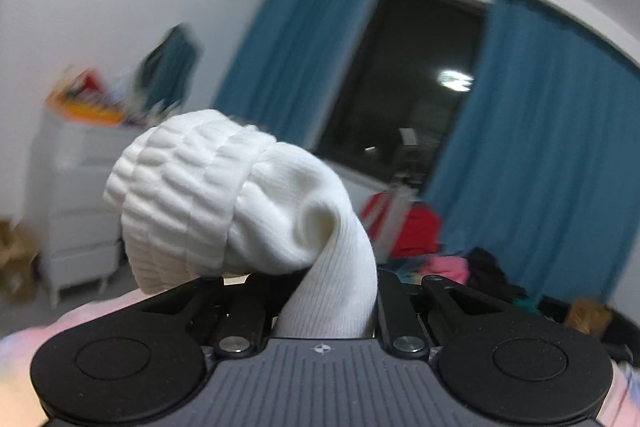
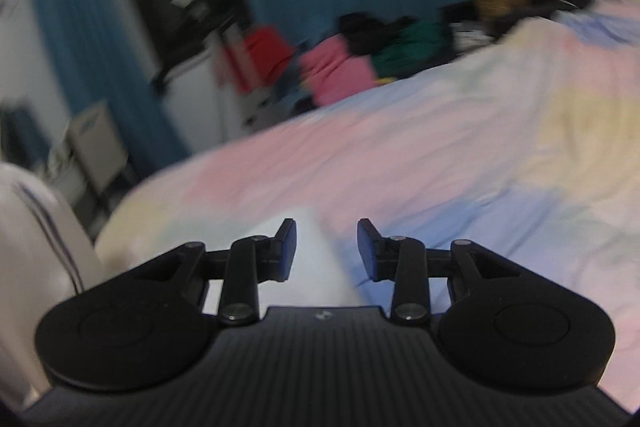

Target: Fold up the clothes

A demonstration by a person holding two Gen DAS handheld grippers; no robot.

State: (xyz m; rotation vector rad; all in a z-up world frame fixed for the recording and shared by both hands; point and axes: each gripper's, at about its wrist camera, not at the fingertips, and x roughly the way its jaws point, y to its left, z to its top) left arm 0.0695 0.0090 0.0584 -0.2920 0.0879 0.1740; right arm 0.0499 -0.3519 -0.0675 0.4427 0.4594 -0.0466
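My left gripper (image 1: 328, 291) is shut on a white ribbed sock (image 1: 224, 203). The sock's foot part runs down between the jaws and its rolled cuff bulges up and to the left, hiding the fingertips. The gripper is held up, facing the window. My right gripper (image 2: 327, 251) is open and empty, low over the pastel bedspread (image 2: 460, 147). A blurred white piece of cloth (image 2: 316, 267) lies on the bed just under and between its blue fingertips (image 2: 289, 247).
A pile of pink, green, red and black clothes (image 2: 352, 63) lies at the bed's far edge, also in the left wrist view (image 1: 440, 259). Blue curtains (image 1: 540, 155) flank a dark window (image 1: 412, 75). A white drawer unit (image 1: 76, 195) stands at left.
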